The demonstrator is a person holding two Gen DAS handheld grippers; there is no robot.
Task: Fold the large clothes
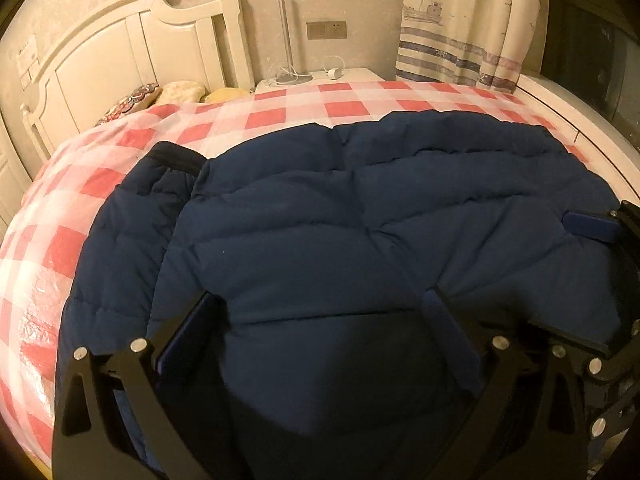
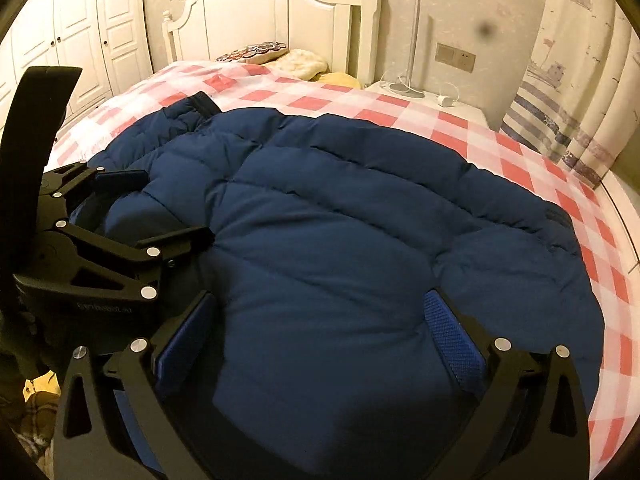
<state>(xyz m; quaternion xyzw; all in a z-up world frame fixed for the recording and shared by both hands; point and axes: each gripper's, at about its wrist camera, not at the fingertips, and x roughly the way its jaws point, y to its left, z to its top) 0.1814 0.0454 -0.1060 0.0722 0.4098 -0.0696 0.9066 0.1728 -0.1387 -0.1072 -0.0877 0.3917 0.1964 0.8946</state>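
A large navy quilted down jacket point(image 1: 340, 216) lies spread on the bed with its near edge puffed up; it also shows in the right wrist view point(image 2: 360, 216). A sleeve with a dark ribbed cuff point(image 1: 180, 158) lies at its far left, and the cuff shows in the right wrist view point(image 2: 206, 106). My left gripper point(image 1: 324, 312) is open, its jaws straddling the jacket's near edge. My right gripper point(image 2: 324, 312) is open too, straddling the same edge further right. Each gripper shows in the other's view: the right gripper point(image 1: 600, 272) and the left gripper point(image 2: 160, 204).
The bed has a red and white checked cover point(image 1: 280, 116) and a white headboard point(image 1: 120, 48) with pillows point(image 1: 180, 92). A white nightstand point(image 1: 316, 76) holds a lamp and charger. A curtain point(image 1: 472, 20) hangs at right. White wardrobes point(image 2: 80, 32) stand at left.
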